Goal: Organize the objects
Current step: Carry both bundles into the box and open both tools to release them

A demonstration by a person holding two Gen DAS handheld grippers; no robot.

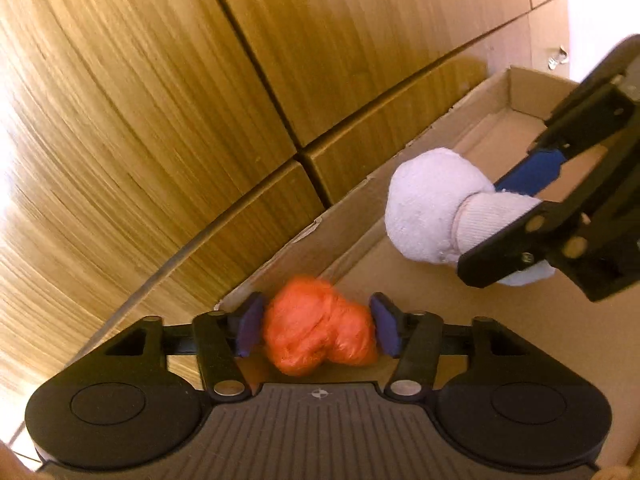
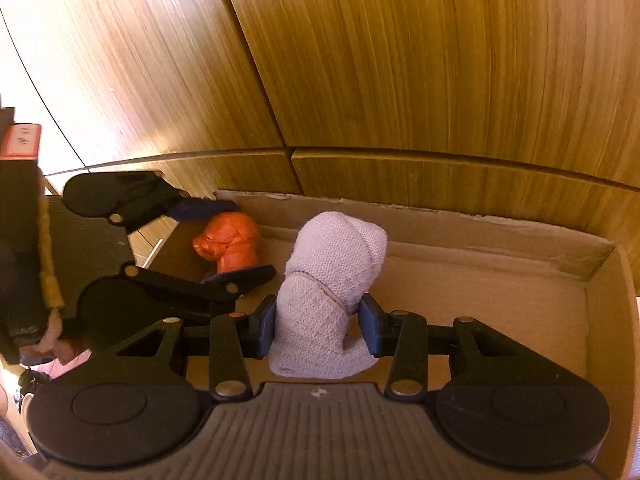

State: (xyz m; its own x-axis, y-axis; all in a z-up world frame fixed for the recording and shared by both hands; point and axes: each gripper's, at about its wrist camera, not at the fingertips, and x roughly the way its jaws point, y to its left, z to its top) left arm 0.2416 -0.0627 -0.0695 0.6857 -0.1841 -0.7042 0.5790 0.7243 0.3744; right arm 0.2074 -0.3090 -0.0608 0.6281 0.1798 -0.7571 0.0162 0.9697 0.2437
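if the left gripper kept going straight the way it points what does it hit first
Most likely the orange bundle, which already sits between the open fingers of the left gripper. Past it comes the near corner of the cardboard box, against the wooden cabinet. Depth is hard to judge through the fisheye.

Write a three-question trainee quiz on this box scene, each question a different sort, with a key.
1. True or false: the right claw grips the white rolled sock.
2. Which colour is the bundle between the left claw's pads: A orange, B green, C black?
3. Fill in: both items hang over a cardboard ___.

Key: 1 true; 2 A; 3 box.
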